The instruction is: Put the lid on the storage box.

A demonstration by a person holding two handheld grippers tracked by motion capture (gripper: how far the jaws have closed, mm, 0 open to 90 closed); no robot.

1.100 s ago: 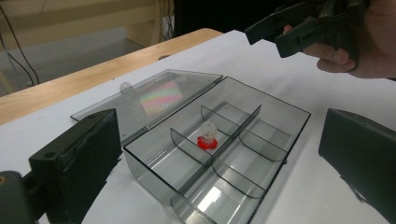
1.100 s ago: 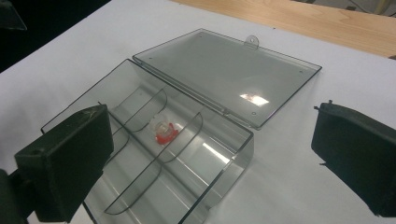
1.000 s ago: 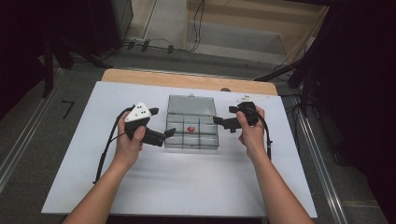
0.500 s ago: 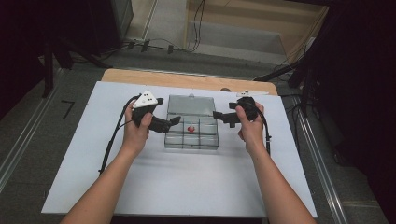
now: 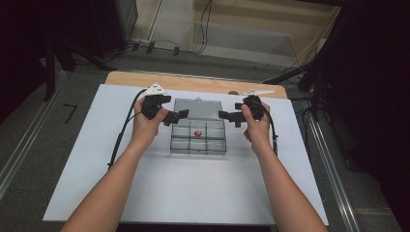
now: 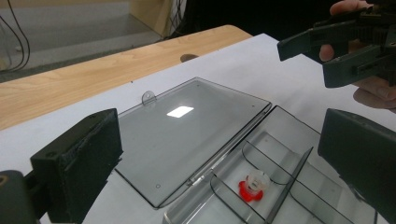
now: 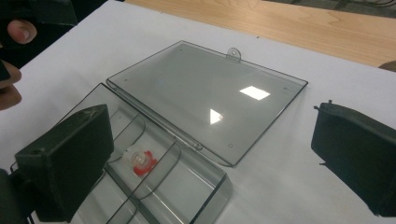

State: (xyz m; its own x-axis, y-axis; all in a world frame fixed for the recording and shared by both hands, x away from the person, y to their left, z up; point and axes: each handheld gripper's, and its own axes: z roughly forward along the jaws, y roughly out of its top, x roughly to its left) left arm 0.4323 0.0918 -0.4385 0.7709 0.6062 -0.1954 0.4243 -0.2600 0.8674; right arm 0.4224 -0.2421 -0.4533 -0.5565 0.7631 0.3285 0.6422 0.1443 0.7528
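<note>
Your left gripper (image 5: 180, 115) and right gripper (image 5: 226, 116) hover with fingers wide over the open box (image 5: 198, 140); next, close its lid (image 5: 198, 107).

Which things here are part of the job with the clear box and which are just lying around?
Part of the job:
- box, compartmented, open
- lid, lying flat behind it
- red piece in a middle compartment
- left hand-held gripper, open
- right hand-held gripper, open

Lying about:
- white mat
- wooden table edge
- floor cables
</note>
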